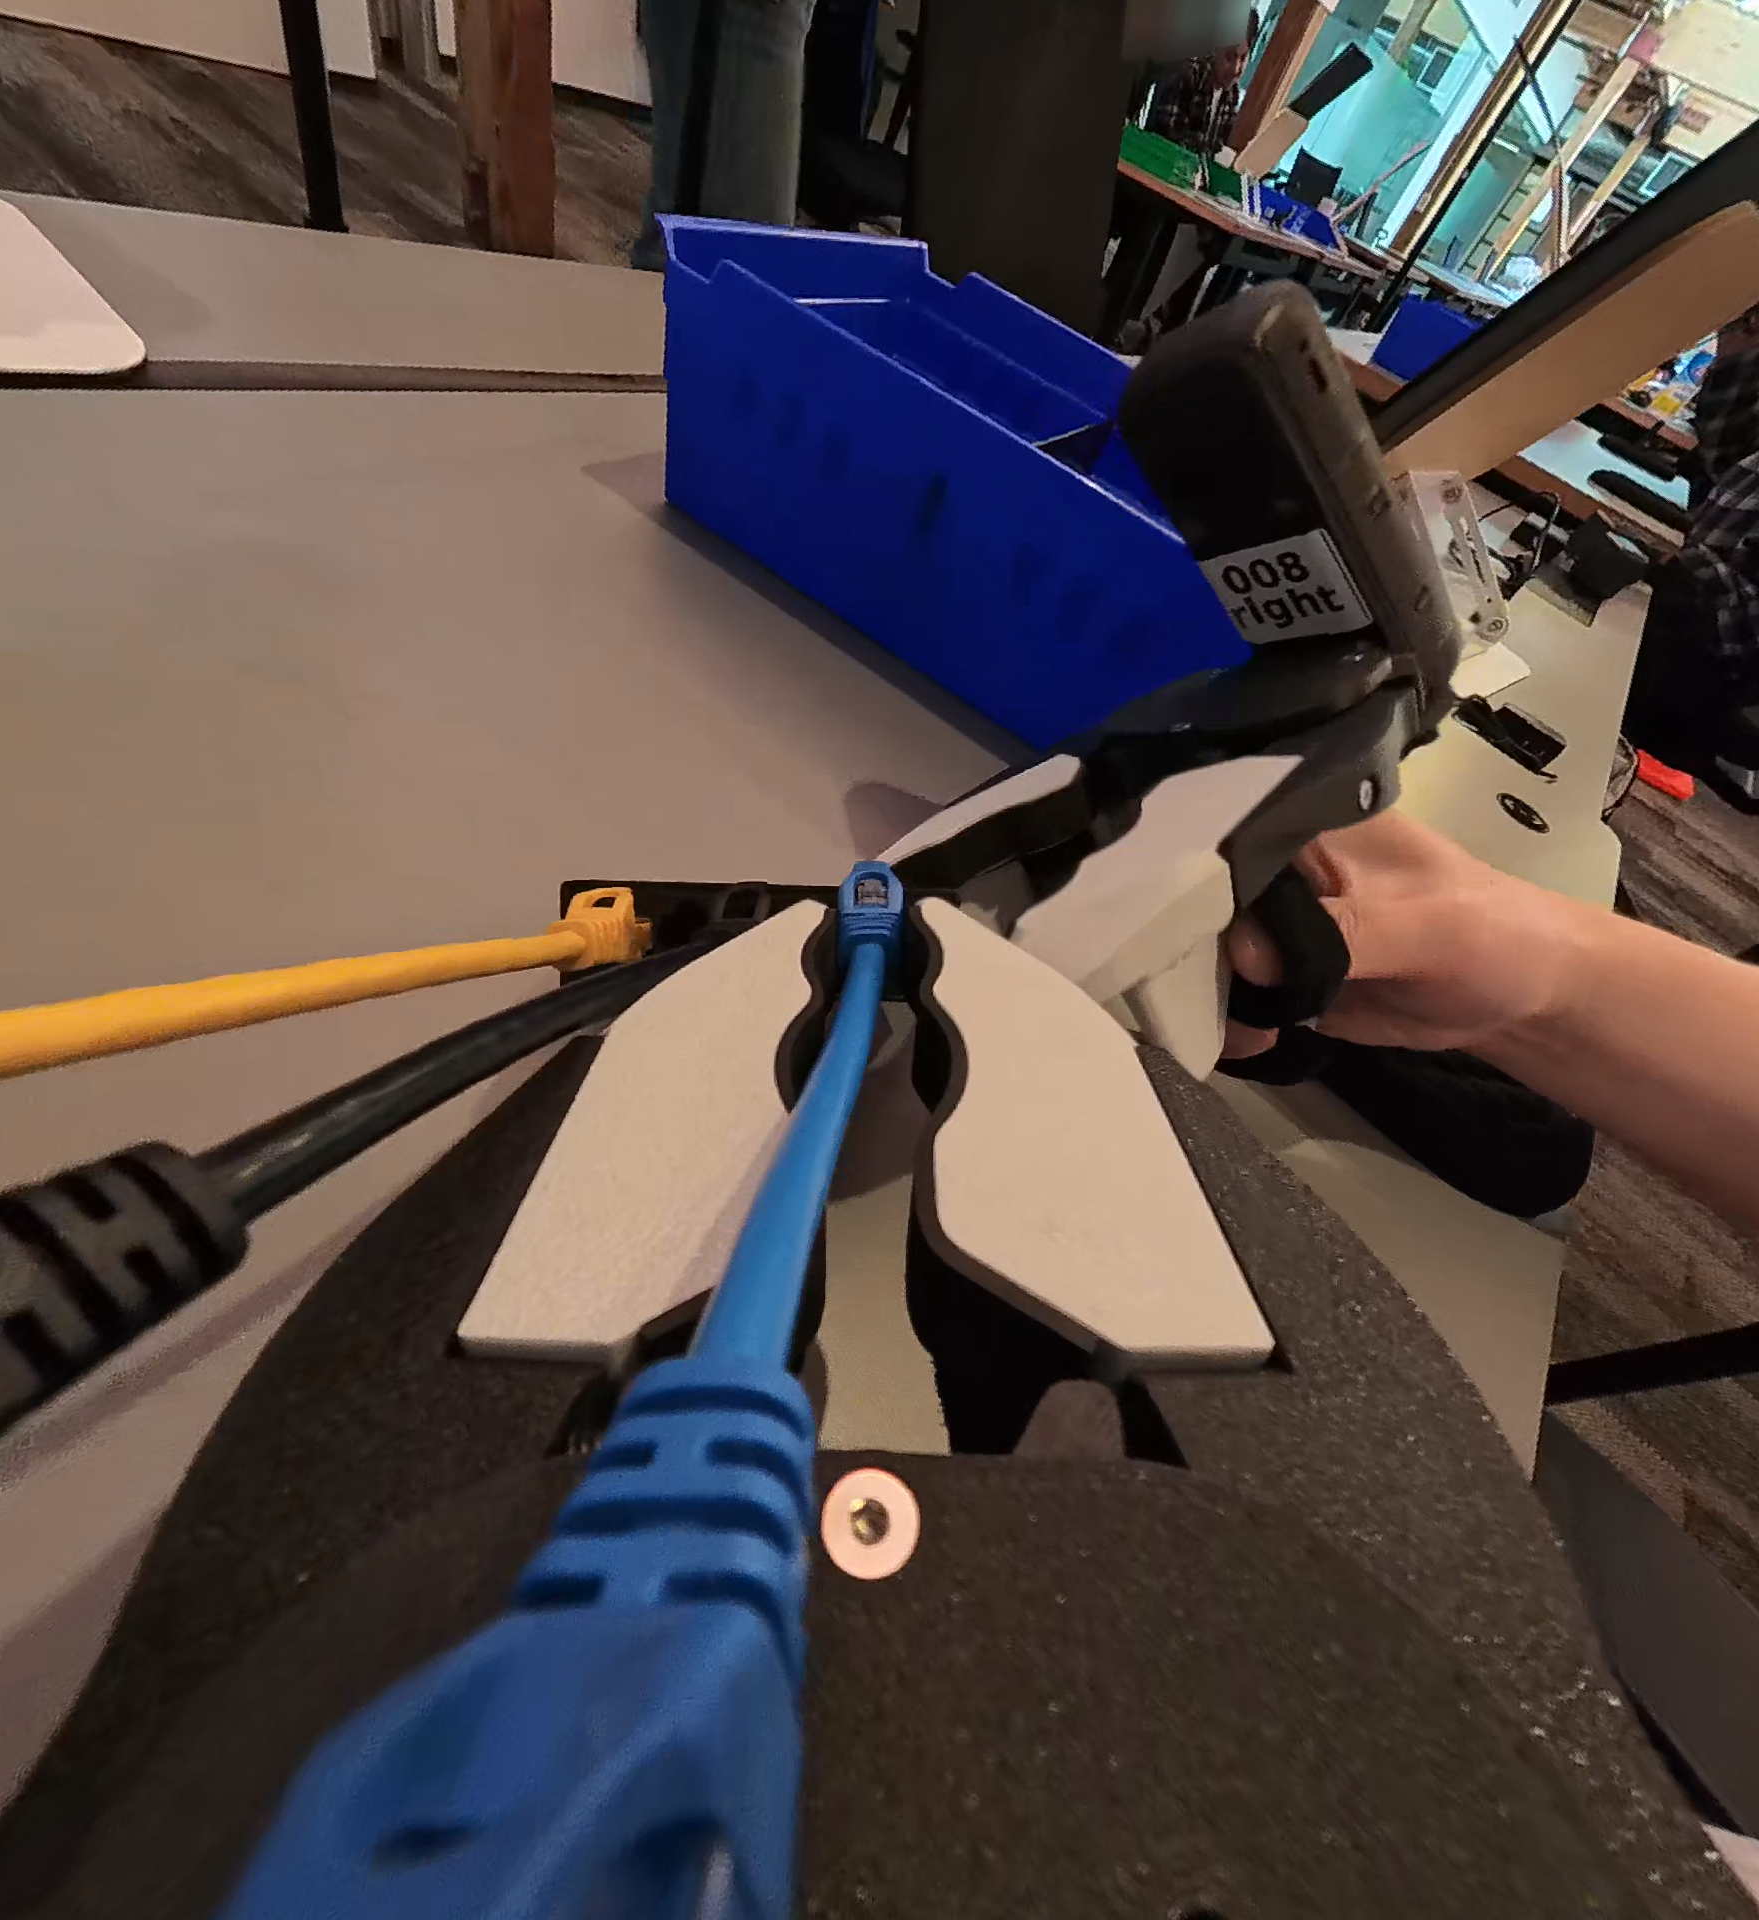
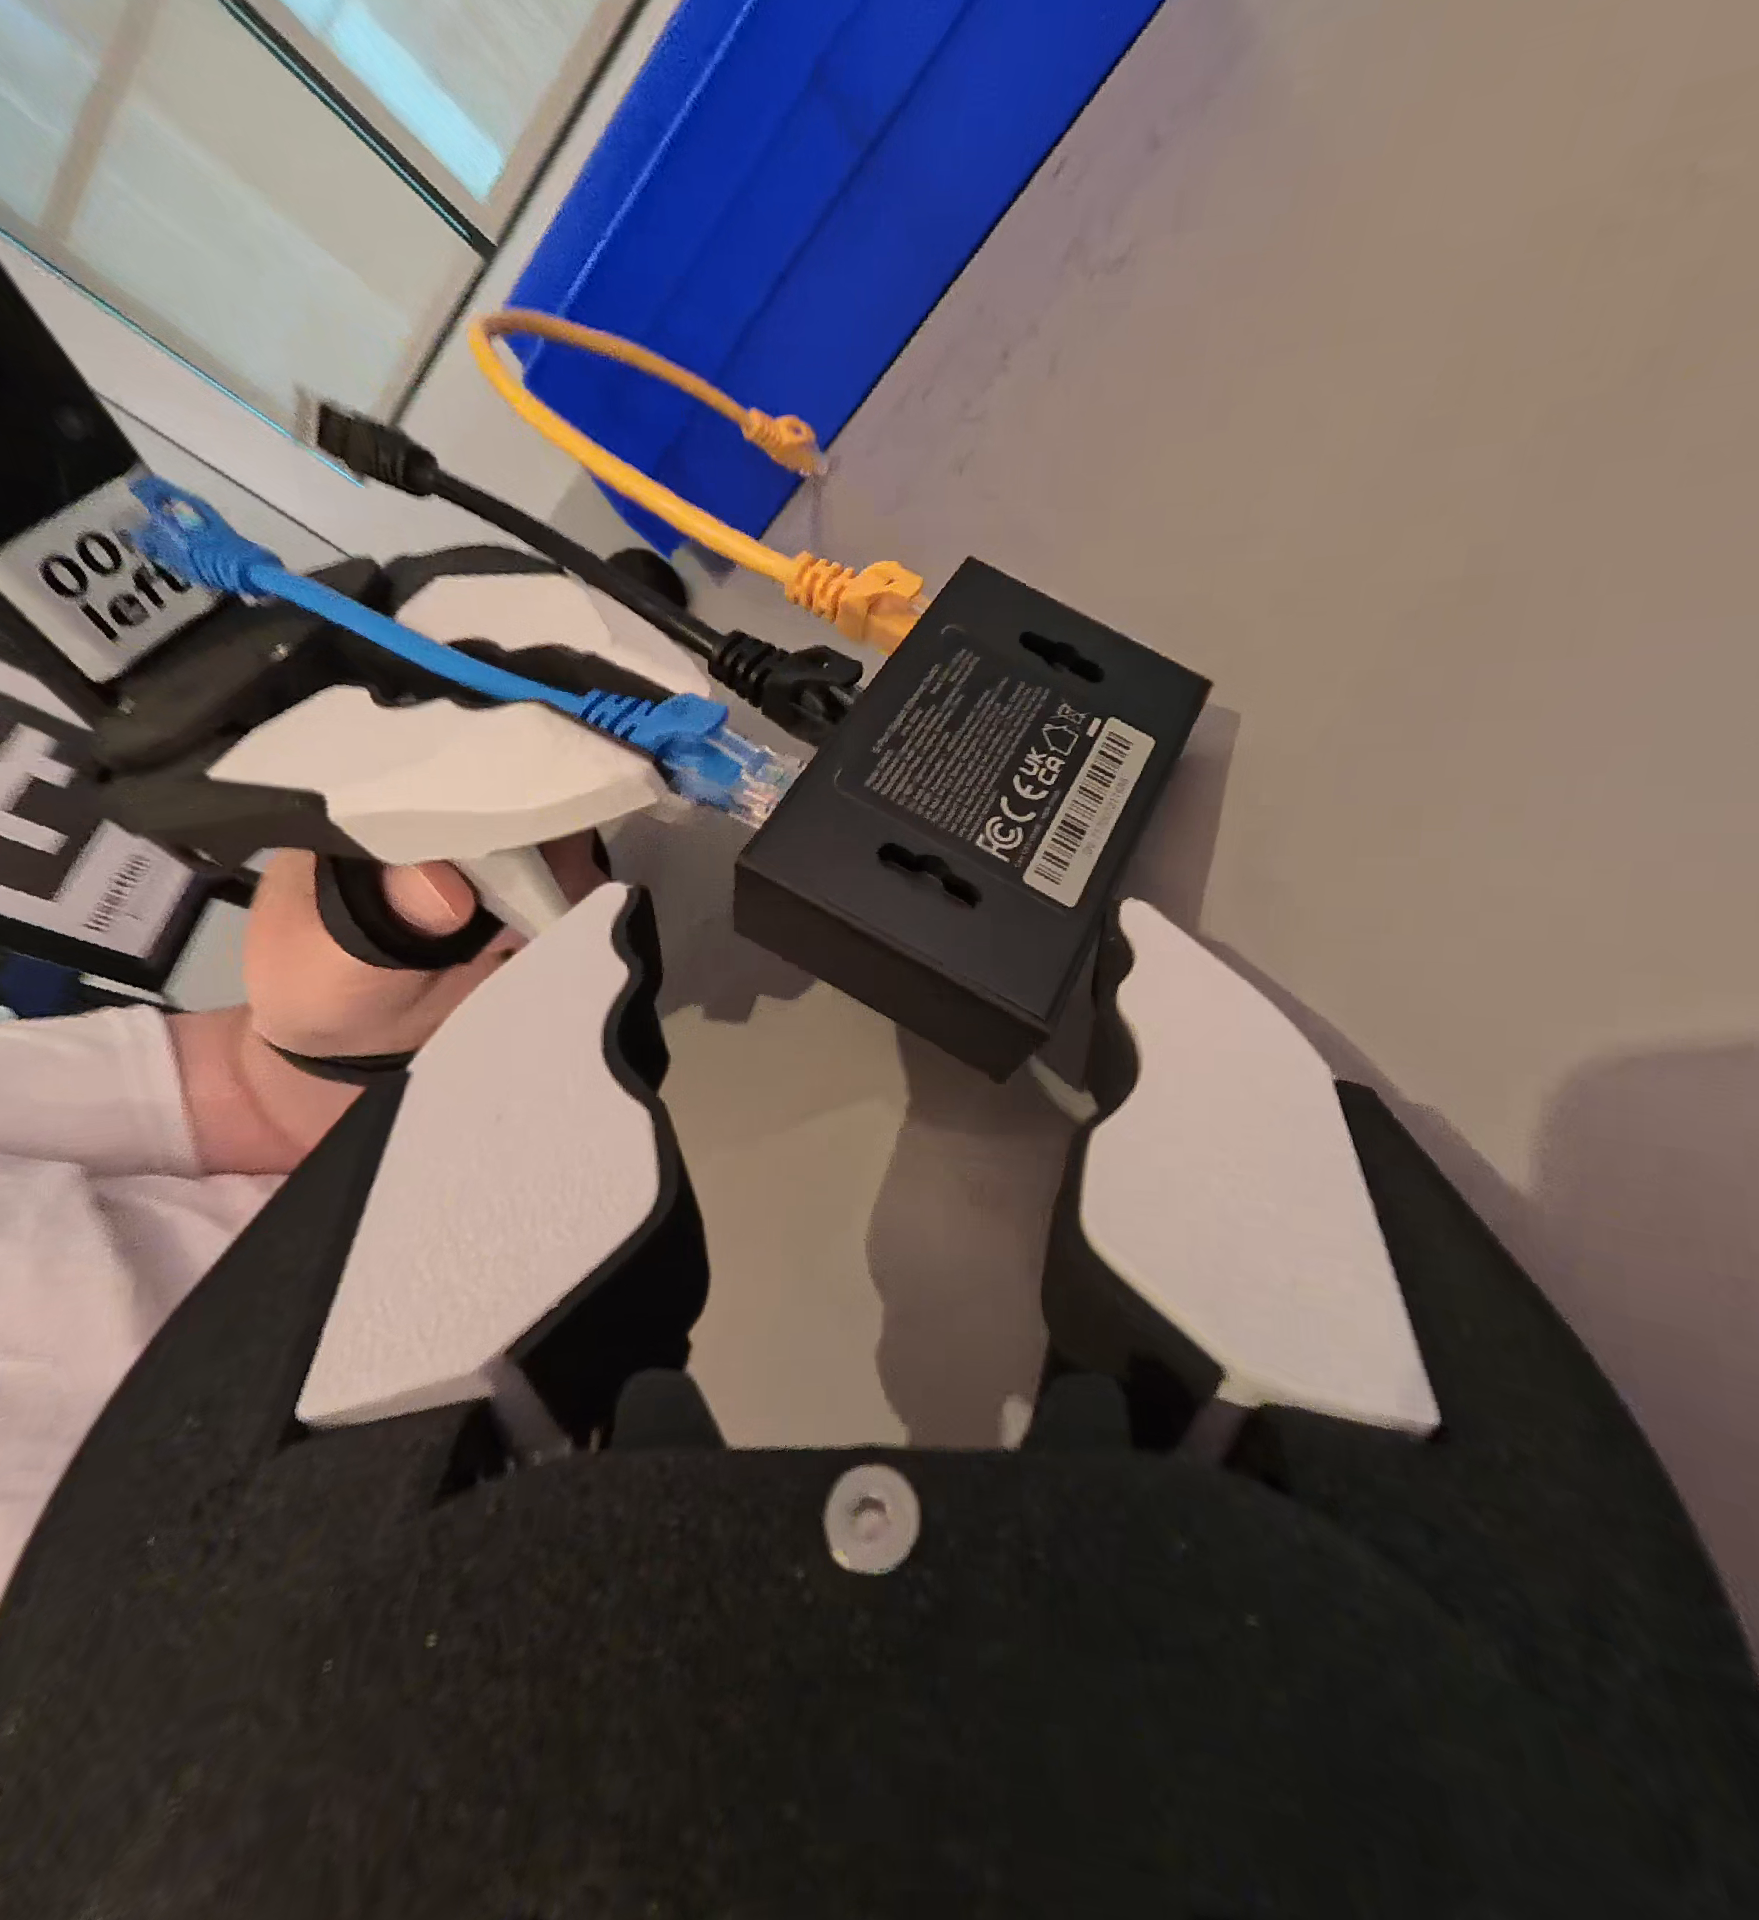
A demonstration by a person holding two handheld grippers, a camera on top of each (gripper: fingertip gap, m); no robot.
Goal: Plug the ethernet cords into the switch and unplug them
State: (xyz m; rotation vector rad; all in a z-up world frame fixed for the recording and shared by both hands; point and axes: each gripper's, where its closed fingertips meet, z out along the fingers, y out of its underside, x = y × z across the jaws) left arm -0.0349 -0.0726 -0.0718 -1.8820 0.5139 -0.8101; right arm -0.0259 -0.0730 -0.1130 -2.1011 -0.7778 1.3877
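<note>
The small black plastic switch box (image 2: 968,810) sits mid-frame in the right wrist view, looks light and slidey. Right gripper (image 2: 875,987) spread around its end, right finger touching. Left gripper (image 1: 870,935) clenched on the floppy blue ethernet cord (image 1: 813,1122); grab the stiff boot.

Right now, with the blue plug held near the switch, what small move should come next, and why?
Probably ease the left gripper forward to push the blue plug into the switch. The plug tip sits just outside the port face, not yet in, while the yellow cord and black cord are seated beside it. The right gripper brackets the switch's rear end, open, with one finger at its corner.
</note>
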